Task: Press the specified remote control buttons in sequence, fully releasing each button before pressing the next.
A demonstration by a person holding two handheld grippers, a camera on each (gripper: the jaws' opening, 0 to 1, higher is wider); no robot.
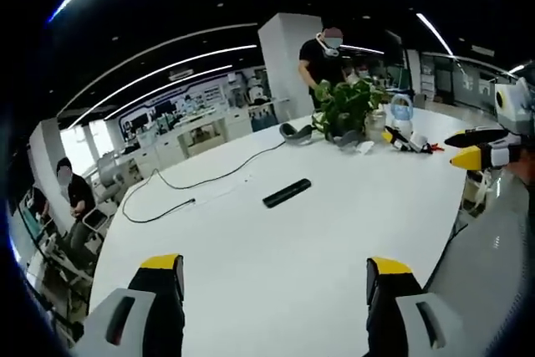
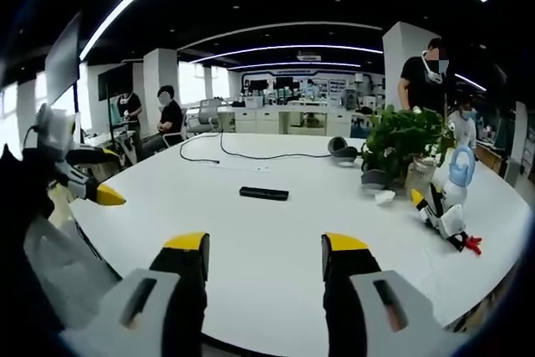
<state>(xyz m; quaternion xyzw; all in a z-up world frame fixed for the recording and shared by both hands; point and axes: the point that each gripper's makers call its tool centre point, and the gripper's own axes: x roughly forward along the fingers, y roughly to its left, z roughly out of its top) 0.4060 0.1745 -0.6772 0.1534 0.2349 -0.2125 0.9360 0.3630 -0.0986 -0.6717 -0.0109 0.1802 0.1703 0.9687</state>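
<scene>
A black remote control (image 1: 287,193) lies flat on the white round table (image 1: 276,265), well ahead of my left gripper (image 1: 274,277), whose jaws stand wide apart with nothing between them. In the right gripper view the same remote (image 2: 264,194) rests mid-table, beyond my right gripper (image 2: 264,253), which is open and empty too. The right gripper (image 1: 478,146) enters the left gripper view at the right edge, above the table's rim. The left gripper (image 2: 99,186) enters the right gripper view at the left, yellow tip pointing toward the table.
A black cable (image 1: 192,186) snakes across the table toward a headset (image 1: 296,133). A potted plant (image 1: 347,106), a water bottle (image 2: 461,168) and a spare gripper (image 2: 439,206) stand at the far side. A person (image 1: 322,60) stands behind the plant; others sit at desks (image 2: 167,119).
</scene>
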